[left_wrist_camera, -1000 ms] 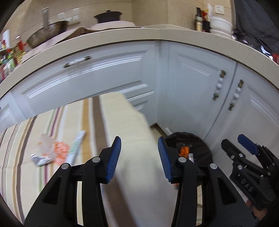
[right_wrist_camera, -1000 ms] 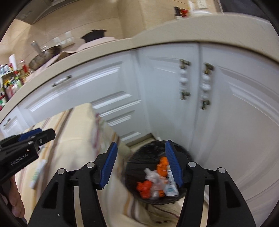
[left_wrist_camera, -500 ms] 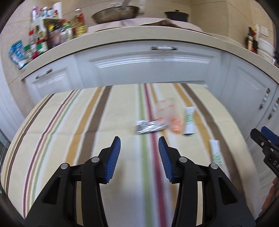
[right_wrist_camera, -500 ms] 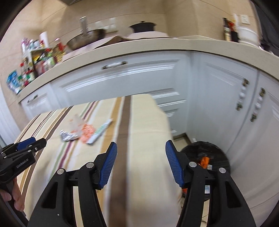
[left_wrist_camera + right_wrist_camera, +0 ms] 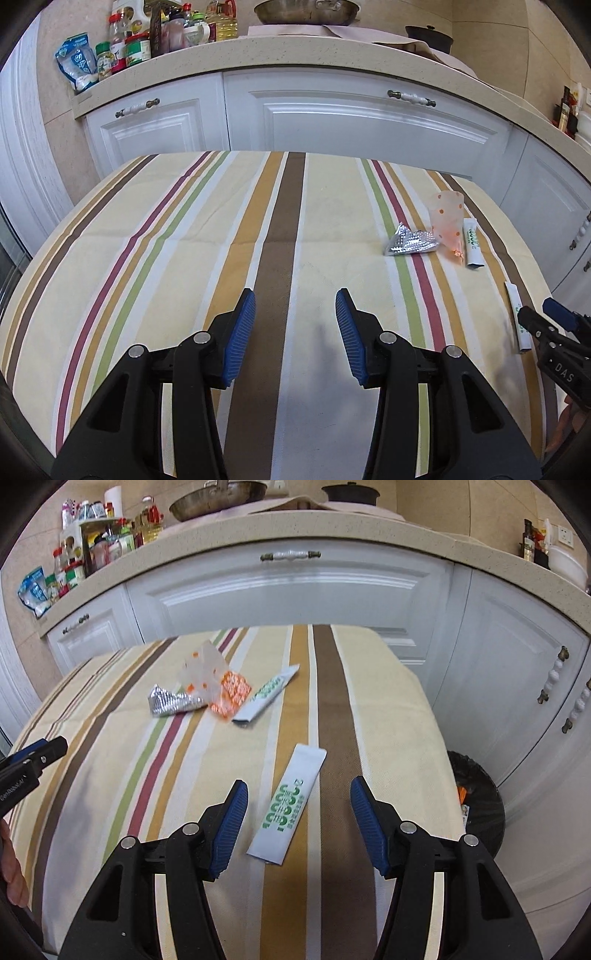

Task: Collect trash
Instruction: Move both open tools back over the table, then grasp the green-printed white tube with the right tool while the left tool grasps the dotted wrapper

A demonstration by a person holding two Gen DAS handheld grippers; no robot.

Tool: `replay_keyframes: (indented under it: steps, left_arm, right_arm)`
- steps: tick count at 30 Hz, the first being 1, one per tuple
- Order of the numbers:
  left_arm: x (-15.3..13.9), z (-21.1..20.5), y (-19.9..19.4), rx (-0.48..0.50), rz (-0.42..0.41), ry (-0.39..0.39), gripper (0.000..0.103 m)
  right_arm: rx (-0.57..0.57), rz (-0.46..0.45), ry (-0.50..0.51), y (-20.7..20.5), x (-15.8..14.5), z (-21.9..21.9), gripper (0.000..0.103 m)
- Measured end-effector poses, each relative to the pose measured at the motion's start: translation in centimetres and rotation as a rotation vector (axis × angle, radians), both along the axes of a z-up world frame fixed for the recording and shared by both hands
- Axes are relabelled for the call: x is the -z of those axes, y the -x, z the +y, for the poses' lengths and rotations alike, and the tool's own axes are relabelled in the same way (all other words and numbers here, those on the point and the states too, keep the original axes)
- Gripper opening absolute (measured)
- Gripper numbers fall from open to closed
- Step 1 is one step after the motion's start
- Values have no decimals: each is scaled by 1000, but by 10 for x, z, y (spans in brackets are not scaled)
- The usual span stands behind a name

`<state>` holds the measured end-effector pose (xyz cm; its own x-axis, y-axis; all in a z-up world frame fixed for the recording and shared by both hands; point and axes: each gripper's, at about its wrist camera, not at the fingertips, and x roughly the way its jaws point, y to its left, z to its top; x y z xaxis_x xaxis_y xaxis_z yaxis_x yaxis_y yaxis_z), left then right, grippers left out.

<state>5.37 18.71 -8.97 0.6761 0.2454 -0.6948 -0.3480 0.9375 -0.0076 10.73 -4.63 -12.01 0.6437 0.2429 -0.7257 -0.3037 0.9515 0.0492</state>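
Note:
On the striped tablecloth (image 5: 369,701) lie a white sachet with green print (image 5: 288,805), a second like sachet (image 5: 267,694), an orange-dotted clear wrapper (image 5: 218,683) and a crumpled foil wrapper (image 5: 170,701). My right gripper (image 5: 299,819) is open and empty, its jaws on either side of the near sachet, just above it. My left gripper (image 5: 295,332) is open and empty over bare cloth; the foil (image 5: 410,242), wrapper (image 5: 447,221) and sachets (image 5: 472,243) (image 5: 519,317) lie to its right. The black-lined bin (image 5: 480,805) holds trash, beside the table's right edge.
White kitchen cabinets (image 5: 295,587) stand close behind and right of the table. The counter (image 5: 295,48) carries jars and bottles (image 5: 133,44), a wok (image 5: 218,498) and a pot (image 5: 351,493). The right gripper shows at the left view's right edge (image 5: 554,332).
Both grippers swung left from the bin toward the table. The left now faces the cloth's middle; the right has come down over the near sachet. Both stayed open.

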Motion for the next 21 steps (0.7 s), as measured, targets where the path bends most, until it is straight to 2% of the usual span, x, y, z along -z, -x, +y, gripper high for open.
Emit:
replay_keyframes:
  steps: [4,10,13,15,21]
  left_arm:
    - [4,3,-2,3,7,15,44]
    - [9,-1,-4,16,14,28,44]
    - [9,-3,-5,21,17,30,49]
    - [9,-6,-5,23,14,32,50]
    - [5,-18,-11,47,6,30,50]
  right_arm:
    - [3,25,24,-1,4,3,55]
    - [-11,76,29,-3,11,5,42]
    - [-16,77,29,-2,11,4,32]
    - [-23,79,22,-2,10,3,21]
    - [-35,58,6,1,7,1,20]
